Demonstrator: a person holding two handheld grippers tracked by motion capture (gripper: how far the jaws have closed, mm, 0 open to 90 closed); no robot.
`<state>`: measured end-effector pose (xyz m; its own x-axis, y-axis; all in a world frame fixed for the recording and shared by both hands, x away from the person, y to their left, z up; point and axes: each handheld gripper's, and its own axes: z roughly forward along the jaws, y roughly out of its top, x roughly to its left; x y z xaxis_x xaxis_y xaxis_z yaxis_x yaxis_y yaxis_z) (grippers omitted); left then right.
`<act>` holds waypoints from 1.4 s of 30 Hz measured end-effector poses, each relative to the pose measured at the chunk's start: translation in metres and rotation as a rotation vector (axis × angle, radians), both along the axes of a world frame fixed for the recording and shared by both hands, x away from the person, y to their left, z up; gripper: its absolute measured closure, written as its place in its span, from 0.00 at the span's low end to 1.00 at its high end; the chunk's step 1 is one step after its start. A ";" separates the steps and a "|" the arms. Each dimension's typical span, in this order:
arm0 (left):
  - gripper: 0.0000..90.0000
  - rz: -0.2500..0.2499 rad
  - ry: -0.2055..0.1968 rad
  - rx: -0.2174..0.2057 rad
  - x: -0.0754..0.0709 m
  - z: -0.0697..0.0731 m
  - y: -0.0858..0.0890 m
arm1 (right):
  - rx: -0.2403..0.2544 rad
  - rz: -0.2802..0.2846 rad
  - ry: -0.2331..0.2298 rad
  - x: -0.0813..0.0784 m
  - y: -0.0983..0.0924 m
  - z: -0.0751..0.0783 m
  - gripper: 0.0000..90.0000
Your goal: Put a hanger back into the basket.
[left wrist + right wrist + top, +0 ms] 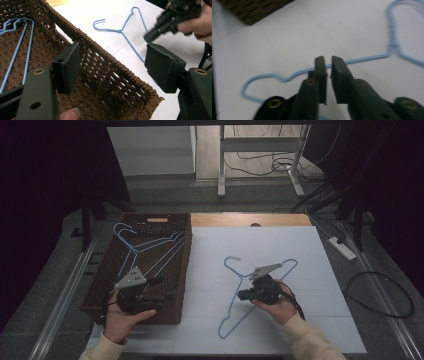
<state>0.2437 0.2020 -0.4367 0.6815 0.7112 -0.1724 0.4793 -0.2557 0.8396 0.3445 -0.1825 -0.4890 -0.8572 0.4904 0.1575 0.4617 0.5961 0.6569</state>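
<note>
Right gripper (327, 65), jaws parted by a narrow gap, over the blue hanger (252, 292) at centre; left gripper (112, 66), jaws wide and empty, above the basket (102, 290) at left.

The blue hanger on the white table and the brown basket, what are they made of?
The blue hanger looks like thin wire with a smooth, light blue coating: it is skinny and bent into neat curves. Whether there is metal underneath cannot be told for sure. The brown basket looks woven from twisted wicker or rope-like fibre: its wall shows braided strands with small gaps, and its finish is dull.
</note>
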 end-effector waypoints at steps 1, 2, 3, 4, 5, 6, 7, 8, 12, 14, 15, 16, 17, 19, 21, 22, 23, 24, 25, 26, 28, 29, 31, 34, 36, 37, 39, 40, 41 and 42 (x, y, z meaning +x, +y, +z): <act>0.33 -0.001 0.000 0.000 0.000 0.000 0.000 | -0.004 -0.020 -0.009 0.008 -0.003 0.002 0.88; 0.33 -0.001 0.001 0.000 0.000 0.000 0.000 | -0.001 -0.035 -0.009 0.012 -0.004 0.004 0.84; 0.33 -0.001 0.001 0.000 0.000 0.000 0.000 | -0.004 -0.056 -0.003 0.021 -0.006 0.005 0.78; 0.33 -0.002 0.002 -0.001 0.000 0.000 0.000 | -0.011 -0.081 -0.001 0.029 -0.007 0.006 0.72; 0.33 -0.002 0.002 0.001 0.000 0.000 0.000 | -0.011 -0.096 0.007 0.035 -0.007 0.007 0.67; 0.33 -0.002 0.002 0.001 0.000 0.000 0.000 | -0.017 -0.110 0.014 0.043 -0.007 0.007 0.64; 0.33 -0.002 0.002 0.001 0.000 0.000 0.000 | -0.022 -0.117 0.014 0.047 -0.007 0.007 0.62; 0.33 -0.002 0.002 0.001 0.000 0.000 0.000 | -0.039 -0.124 0.021 0.054 -0.005 0.007 0.59; 0.33 -0.005 0.002 0.002 0.000 -0.001 -0.001 | -0.063 -0.133 0.024 0.067 0.001 0.006 0.56; 0.33 -0.008 0.003 0.005 0.001 -0.001 -0.001 | -0.093 -0.132 0.041 0.078 0.008 0.003 0.53; 0.33 -0.009 0.004 0.006 0.001 -0.002 -0.001 | -0.108 -0.128 0.038 0.082 0.012 0.002 0.53; 0.33 -0.009 0.004 0.005 0.001 -0.002 -0.001 | -0.117 -0.126 0.037 0.086 0.015 0.001 0.53; 0.33 -0.009 0.004 0.005 0.001 -0.002 -0.001 | -0.126 -0.123 0.043 0.090 0.019 0.000 0.52; 0.33 -0.009 0.004 0.004 0.001 -0.002 -0.001 | -0.150 -0.117 0.037 0.096 0.026 -0.001 0.52; 0.33 -0.011 0.004 0.005 0.001 -0.002 -0.001 | -0.174 -0.100 0.042 0.106 0.038 -0.003 0.53; 0.33 -0.011 0.004 0.005 0.001 -0.002 -0.001 | -0.174 -0.100 0.042 0.106 0.038 -0.003 0.53; 0.33 -0.010 0.003 0.005 0.001 -0.002 -0.001 | -0.178 -0.097 0.038 0.107 0.041 -0.004 0.53; 0.33 -0.011 0.002 0.004 0.001 -0.002 -0.001 | -0.189 -0.091 0.042 0.110 0.045 -0.004 0.54; 0.33 -0.012 0.001 0.002 0.001 -0.002 -0.001 | -0.195 -0.085 0.043 0.112 0.048 -0.005 0.55; 0.33 -0.013 0.001 0.004 0.001 -0.001 -0.001 | -0.211 -0.077 0.044 0.115 0.052 -0.007 0.56; 0.33 -0.013 0.001 0.003 0.001 -0.001 -0.001 | -0.219 -0.067 0.051 0.118 0.057 -0.010 0.58; 0.33 -0.013 0.001 0.004 0.001 -0.001 -0.001 | -0.229 -0.062 0.053 0.120 0.059 -0.012 0.58; 0.33 -0.012 0.000 0.003 0.001 -0.001 -0.001 | -0.239 -0.055 0.051 0.123 0.063 -0.014 0.62; 0.33 -0.012 -0.001 0.003 0.001 -0.001 -0.001 | -0.252 -0.036 0.054 0.126 0.069 -0.016 0.68; 0.33 -0.011 -0.003 0.002 0.000 0.000 0.000 | -0.281 -0.022 0.048 0.127 0.073 -0.017 0.75; 0.33 -0.010 -0.003 0.001 0.000 0.000 0.000 | -0.300 -0.017 0.034 0.127 0.075 -0.017 0.77; 0.33 -0.007 -0.003 0.001 0.000 0.000 0.001 | -0.333 -0.013 0.015 0.127 0.077 -0.016 0.84; 0.33 -0.007 -0.004 0.000 0.000 0.000 0.001 | -0.333 -0.013 0.015 0.127 0.077 -0.016 0.84; 0.33 -0.007 -0.004 0.001 0.000 0.000 0.001 | -0.342 -0.014 0.017 0.128 0.078 -0.016 0.87; 0.33 -0.007 -0.005 0.000 0.000 0.000 0.001 | -0.352 -0.009 0.018 0.128 0.079 -0.015 0.91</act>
